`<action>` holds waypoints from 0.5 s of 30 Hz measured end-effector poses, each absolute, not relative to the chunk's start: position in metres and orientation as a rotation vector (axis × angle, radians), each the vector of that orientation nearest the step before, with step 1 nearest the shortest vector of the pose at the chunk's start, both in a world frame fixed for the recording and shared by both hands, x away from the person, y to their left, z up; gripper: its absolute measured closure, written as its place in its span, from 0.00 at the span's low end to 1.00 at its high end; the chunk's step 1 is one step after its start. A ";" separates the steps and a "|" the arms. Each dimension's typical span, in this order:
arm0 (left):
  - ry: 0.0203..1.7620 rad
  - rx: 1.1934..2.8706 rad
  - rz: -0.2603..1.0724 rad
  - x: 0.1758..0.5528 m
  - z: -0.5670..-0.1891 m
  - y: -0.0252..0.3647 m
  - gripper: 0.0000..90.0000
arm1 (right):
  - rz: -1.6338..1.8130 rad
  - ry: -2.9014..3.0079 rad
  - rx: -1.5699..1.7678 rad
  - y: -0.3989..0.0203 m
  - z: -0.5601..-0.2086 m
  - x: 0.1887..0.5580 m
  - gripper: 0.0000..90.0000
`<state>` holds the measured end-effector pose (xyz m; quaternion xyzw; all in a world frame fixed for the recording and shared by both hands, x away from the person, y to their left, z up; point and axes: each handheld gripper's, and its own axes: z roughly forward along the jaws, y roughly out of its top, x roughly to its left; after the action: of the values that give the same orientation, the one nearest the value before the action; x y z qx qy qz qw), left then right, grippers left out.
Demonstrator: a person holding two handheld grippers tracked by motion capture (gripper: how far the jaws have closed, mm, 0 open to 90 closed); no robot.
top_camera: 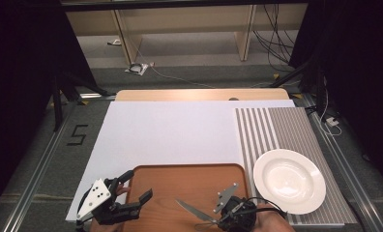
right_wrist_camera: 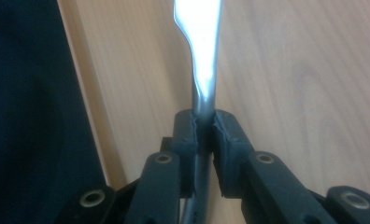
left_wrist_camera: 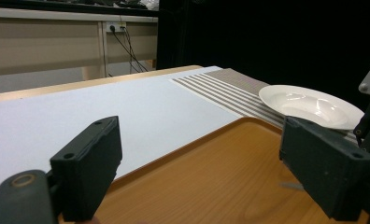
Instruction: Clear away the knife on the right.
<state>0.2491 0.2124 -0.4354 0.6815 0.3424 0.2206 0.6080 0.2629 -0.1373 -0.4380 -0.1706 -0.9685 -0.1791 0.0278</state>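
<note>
A brown wooden tray (top_camera: 189,181) lies at the near edge of the table. My right gripper (top_camera: 213,220) hovers over the tray's near right part, shut on a shiny metal utensil (top_camera: 188,209) whose flat end points up and to the left. In the right gripper view the pads (right_wrist_camera: 185,135) clamp the utensil's narrow neck (right_wrist_camera: 202,100) over the tray's wood (right_wrist_camera: 290,70). My left gripper (top_camera: 137,186) stands open at the tray's left edge. Its wide-apart jaws (left_wrist_camera: 202,140) hold nothing and frame the tray (left_wrist_camera: 220,177).
A white plate (top_camera: 289,181) rests on a striped grey placemat (top_camera: 272,125) right of the tray and appears in the left gripper view (left_wrist_camera: 309,105). A white sheet (top_camera: 170,130) covers the table behind the tray. Dark curtains flank the table.
</note>
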 end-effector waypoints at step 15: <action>0.794 1.575 0.505 0.249 -0.436 0.212 0.15 | -0.392 -3.052 -0.506 -0.127 -0.453 0.258 0.89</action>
<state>0.2494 0.2119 -0.4358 0.6815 0.3437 0.2184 0.6080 0.2579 -0.1267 -0.4528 -0.1624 -0.9786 -0.1258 0.0114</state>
